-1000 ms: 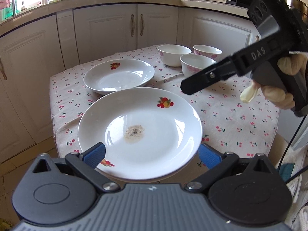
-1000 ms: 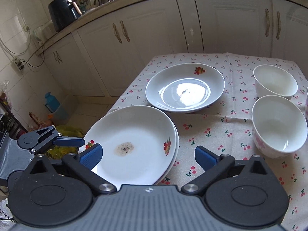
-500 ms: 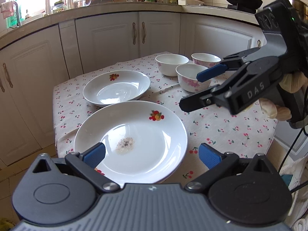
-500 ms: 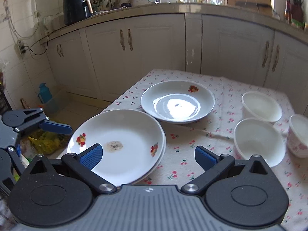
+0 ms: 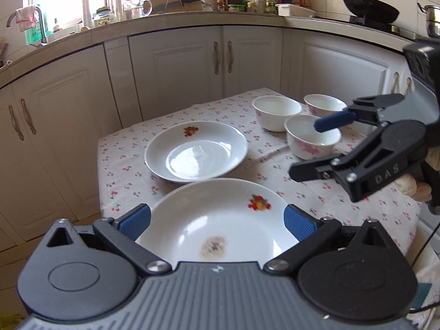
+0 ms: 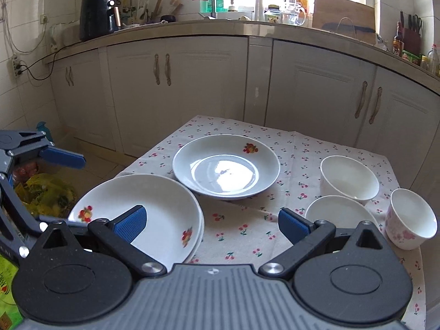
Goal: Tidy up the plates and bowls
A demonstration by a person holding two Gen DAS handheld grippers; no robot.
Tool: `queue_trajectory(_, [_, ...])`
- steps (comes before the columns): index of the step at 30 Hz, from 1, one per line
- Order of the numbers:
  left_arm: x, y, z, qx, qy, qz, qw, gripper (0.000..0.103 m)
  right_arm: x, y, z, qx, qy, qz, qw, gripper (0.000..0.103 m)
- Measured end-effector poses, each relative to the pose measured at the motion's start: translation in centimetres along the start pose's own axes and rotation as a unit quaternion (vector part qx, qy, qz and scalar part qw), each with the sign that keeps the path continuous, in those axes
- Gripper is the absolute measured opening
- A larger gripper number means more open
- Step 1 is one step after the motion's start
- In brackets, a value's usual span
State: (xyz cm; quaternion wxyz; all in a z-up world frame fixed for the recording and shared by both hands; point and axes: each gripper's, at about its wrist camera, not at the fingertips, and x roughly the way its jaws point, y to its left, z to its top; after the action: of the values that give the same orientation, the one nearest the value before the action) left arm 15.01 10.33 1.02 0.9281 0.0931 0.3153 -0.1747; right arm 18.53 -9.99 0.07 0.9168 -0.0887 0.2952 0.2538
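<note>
Left claw (image 5: 217, 221): released, blue pads spread wide, hovering over the near stacked plates (image 5: 220, 220), grasping nothing. Right claw (image 6: 210, 224): likewise spread and empty, held above the cloth between the stack and the bowls. Table (image 6: 242, 228): small, covered in a cherry-print cloth, cabinets close behind, bare floor off its left side. Stacked plates: two, fruit-printed, at the near left corner, the rim overhanging the table edge; a brownish smudge marks the top plate's centre. Single plate (image 6: 227, 166): farther back, just beside the stack, rims apparently touching. Three bowls (image 6: 349, 178): clustered at the right side, one (image 6: 411, 218) tilted at the right edge. Open cloth lies between plates and bowls.
</note>
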Motion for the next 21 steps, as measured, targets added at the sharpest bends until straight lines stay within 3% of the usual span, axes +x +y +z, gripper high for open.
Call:
queue_trajectory(5, [2.4,2.0,2.1,-0.007,0.004,0.014,0.9999,0.102,1.5,-1.2,0.7,0.01,0.008,0.003,1.0,0.103])
queue_trajectory(21, [13.8,8.1,7.9,-0.026,0.062,-0.007,0.9977,0.102,8.3,-4.1,2.8,-0.008,0.062,0.023,0.998,0.103])
